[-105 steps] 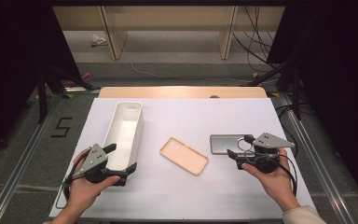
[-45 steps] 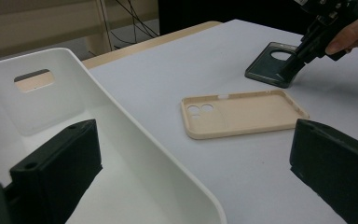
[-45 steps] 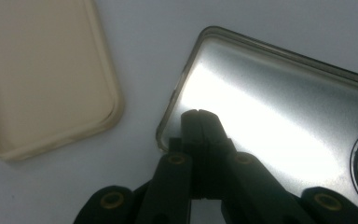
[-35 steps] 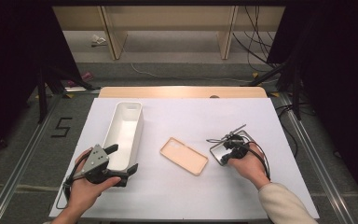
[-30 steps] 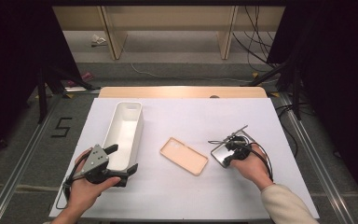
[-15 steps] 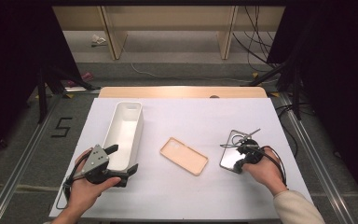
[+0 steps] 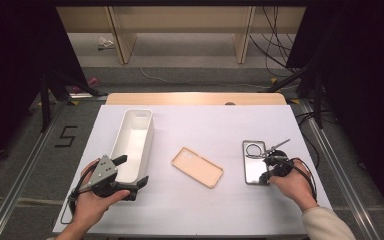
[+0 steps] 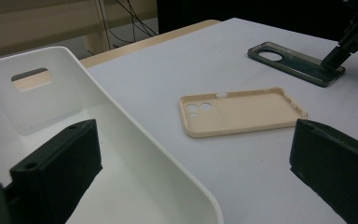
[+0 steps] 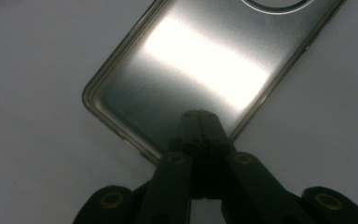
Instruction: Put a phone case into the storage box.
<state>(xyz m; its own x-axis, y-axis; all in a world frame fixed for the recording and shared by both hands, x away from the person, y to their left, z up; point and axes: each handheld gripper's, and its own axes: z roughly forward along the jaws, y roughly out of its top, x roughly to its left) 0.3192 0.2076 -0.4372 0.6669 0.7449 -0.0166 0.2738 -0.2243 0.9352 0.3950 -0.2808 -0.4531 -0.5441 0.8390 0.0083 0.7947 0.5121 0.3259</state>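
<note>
Your right fingers press on the dark phone case.
Your left gripper (image 7: 130, 177) rests at 7 o'clock, fingers spread wide and empty beside the white bin (image 7: 132, 142). At 4 o'clock your right gripper (image 9: 199, 119) has its fingers closed together, tips on the dark phone case's (image 9: 200, 70) near end. The beige case (image 7: 197, 167) lies mid-worktop (image 7: 205, 125).

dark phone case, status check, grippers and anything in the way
Right gripper shut, tips down on the dark phone case. Left gripper open, by the white bin. Case flat on table; beige case lies apart, nothing blocking.
</note>
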